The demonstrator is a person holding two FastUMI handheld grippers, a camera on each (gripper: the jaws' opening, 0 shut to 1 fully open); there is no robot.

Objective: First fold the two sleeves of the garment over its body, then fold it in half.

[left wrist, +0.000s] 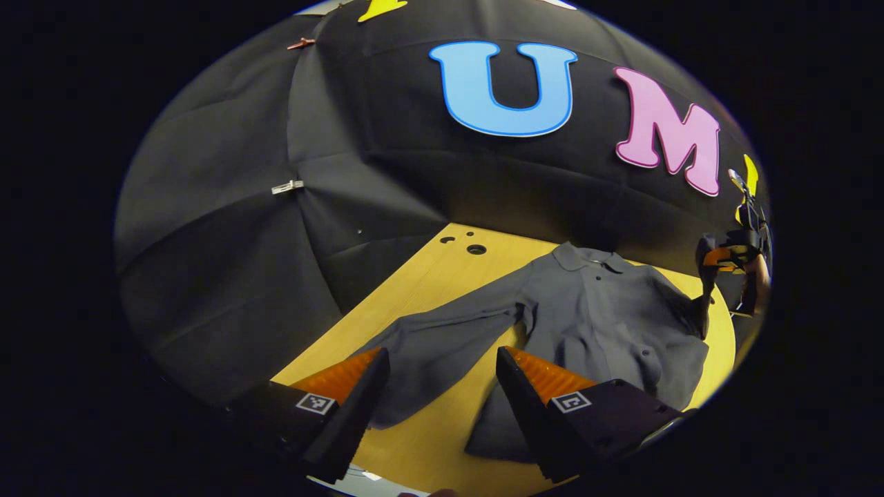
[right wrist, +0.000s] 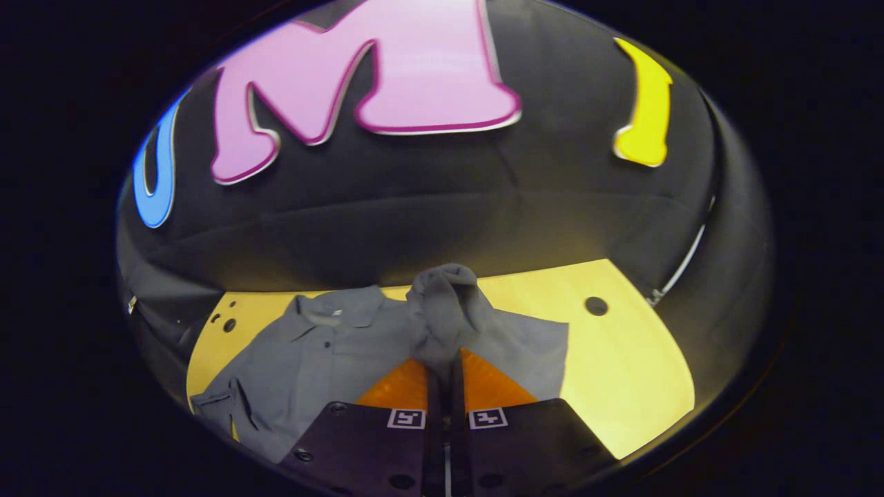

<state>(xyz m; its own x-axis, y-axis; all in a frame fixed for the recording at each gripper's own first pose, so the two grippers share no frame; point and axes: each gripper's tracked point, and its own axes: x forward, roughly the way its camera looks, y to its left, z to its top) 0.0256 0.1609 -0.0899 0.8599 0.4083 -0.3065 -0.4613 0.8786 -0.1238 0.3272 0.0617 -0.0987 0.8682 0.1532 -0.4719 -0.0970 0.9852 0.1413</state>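
Note:
A grey collared shirt (left wrist: 594,310) lies flat on the yellow wooden table (left wrist: 428,276), collar toward the booth wall. One sleeve (left wrist: 442,338) stretches out across the table toward my left gripper (left wrist: 442,362), which hovers open above its end with nothing between the fingers. In the right gripper view my right gripper (right wrist: 442,369) is shut on the other sleeve (right wrist: 445,304), whose cloth bunches up above the fingertips, lifted over the shirt's body (right wrist: 324,352). That same gripper (left wrist: 725,266) shows far off in the left gripper view, holding dark cloth above the shirt's edge.
Small round holes (left wrist: 475,248) mark the table's far corner, and another hole (right wrist: 595,305) sits on the bare wood right of the shirt. The black cloth wall rises close behind the table. Bare tabletop (right wrist: 635,373) extends to the right of the garment.

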